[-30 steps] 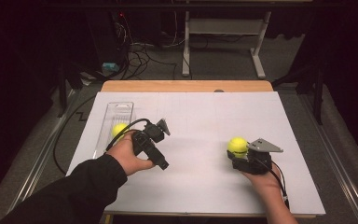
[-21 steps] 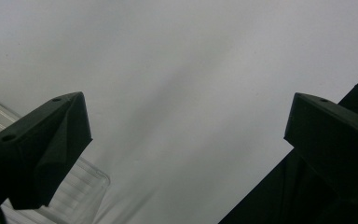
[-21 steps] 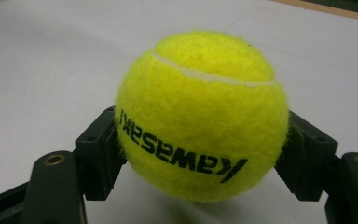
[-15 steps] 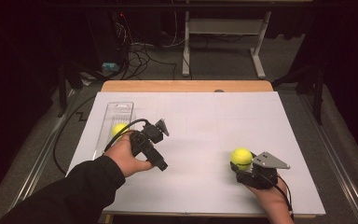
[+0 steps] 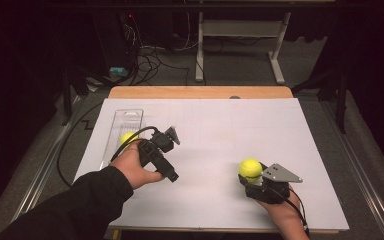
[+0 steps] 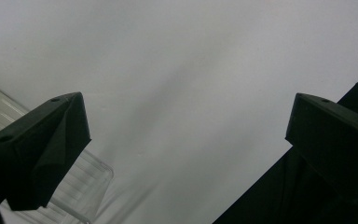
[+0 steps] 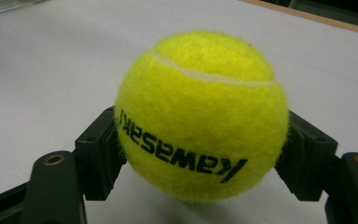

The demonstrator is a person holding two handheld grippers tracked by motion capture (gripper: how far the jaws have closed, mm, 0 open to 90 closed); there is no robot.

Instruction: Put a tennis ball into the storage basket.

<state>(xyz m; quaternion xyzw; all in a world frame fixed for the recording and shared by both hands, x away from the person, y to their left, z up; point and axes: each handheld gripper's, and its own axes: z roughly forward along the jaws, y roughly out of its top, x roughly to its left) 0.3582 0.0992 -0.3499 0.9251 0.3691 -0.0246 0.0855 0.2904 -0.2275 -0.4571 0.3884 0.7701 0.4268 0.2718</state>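
My right gripper [image 5: 254, 176] is pinching the tennis ball [image 5: 249, 169] at near right of the white table [image 5: 220, 130]; in the right gripper view the ball [image 7: 200, 116] sits between both pads [image 7: 98, 154], pads on its widest part, left and right sides, printed logo facing the camera upside down. Ball looks just off the sheet or barely on it, can't tell which. Handling guess: light, fuzzy felt so good friction, hollow rubber that gives a bit under squeeze then springs back, not fragile. Round though, so a grip above or below the middle would likely squirt it out; the present hold across the equator looks right, moderate squeeze enough. Would roll if set down on the flat sheet, so best released into something with walls. My left gripper [image 5: 162, 152] is at near left, jaws spread with nothing between them, seen wide apart over bare table in the left gripper view. Just left of it is the clear tray [image 5: 125, 122], long and narrow, with a second yellow ball [image 5: 127, 138] in its near end, partly hidden by my left hand [image 5: 135, 167]. Tray corner [image 6: 74, 196] shows low in the left gripper view, thin ribbed plastic, probably light and could slide if bumped
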